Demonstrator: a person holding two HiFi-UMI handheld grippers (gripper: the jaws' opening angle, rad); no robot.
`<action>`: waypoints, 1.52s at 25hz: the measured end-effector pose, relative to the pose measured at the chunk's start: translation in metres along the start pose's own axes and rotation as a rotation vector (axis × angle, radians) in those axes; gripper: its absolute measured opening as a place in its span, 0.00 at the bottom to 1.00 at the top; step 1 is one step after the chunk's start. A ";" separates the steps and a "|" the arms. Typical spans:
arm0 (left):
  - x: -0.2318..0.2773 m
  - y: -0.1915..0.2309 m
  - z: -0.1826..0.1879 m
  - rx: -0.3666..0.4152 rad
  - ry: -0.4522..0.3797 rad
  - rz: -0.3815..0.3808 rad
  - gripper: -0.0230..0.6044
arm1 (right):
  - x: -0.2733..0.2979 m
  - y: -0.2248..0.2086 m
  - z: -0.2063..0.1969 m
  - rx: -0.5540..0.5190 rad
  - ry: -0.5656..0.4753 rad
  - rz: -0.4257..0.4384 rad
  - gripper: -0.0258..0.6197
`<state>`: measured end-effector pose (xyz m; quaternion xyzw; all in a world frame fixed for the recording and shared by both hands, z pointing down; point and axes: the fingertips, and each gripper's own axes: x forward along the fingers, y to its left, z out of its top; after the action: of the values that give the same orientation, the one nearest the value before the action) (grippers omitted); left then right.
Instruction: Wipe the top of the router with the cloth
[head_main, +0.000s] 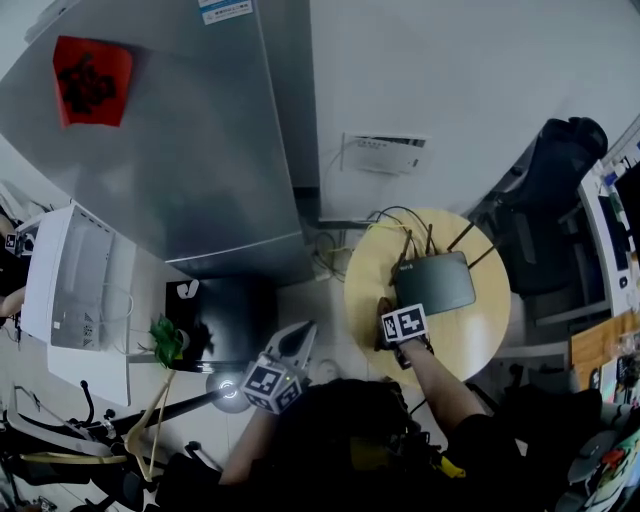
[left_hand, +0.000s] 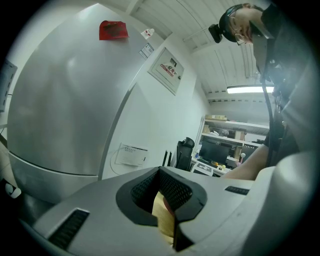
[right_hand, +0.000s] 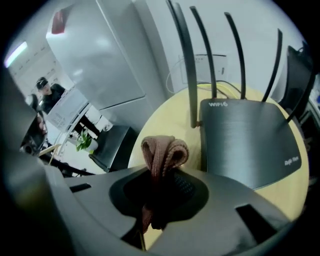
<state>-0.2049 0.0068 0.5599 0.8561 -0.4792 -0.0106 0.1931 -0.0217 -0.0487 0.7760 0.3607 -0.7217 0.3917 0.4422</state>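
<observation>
A grey fridge (head_main: 200, 130) with a red sticker (head_main: 92, 80) fills the head view from 9 to 12 o'clock. Below it, at 6 o'clock, the left gripper (head_main: 298, 338) (left_hand: 167, 212) hangs off the table with its jaws pressed together and nothing between them.

At 3 o'clock from it stands the round yellow table (head_main: 480, 345) (right_hand: 165, 125). The right gripper (head_main: 388, 322) (right_hand: 160, 187) sits over the table's 8 o'clock edge, its jaws pinching a folded brownish-pink cloth (head_main: 384, 308) (right_hand: 164, 149) that stands up out of them.

The dark router (head_main: 433, 283) (right_hand: 250, 142) lies flat near the table's middle, antennas raised at its 12 o'clock side. The cloth is just beside the router's 7 o'clock corner, not on its top. A black chair (head_main: 560, 200) stands at 2 o'clock from the table.
</observation>
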 end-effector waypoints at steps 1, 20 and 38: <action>-0.001 0.001 0.000 0.000 0.001 0.000 0.04 | 0.002 -0.004 0.010 0.038 -0.029 -0.024 0.14; 0.003 0.031 0.008 0.018 0.036 -0.009 0.04 | 0.008 -0.040 0.042 0.957 -0.271 -0.041 0.13; 0.033 0.008 0.020 0.054 -0.002 -0.085 0.04 | -0.006 -0.049 0.013 1.020 -0.252 -0.052 0.13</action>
<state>-0.1982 -0.0303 0.5498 0.8806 -0.4426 -0.0068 0.1690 0.0185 -0.0806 0.7787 0.5923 -0.4777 0.6357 0.1300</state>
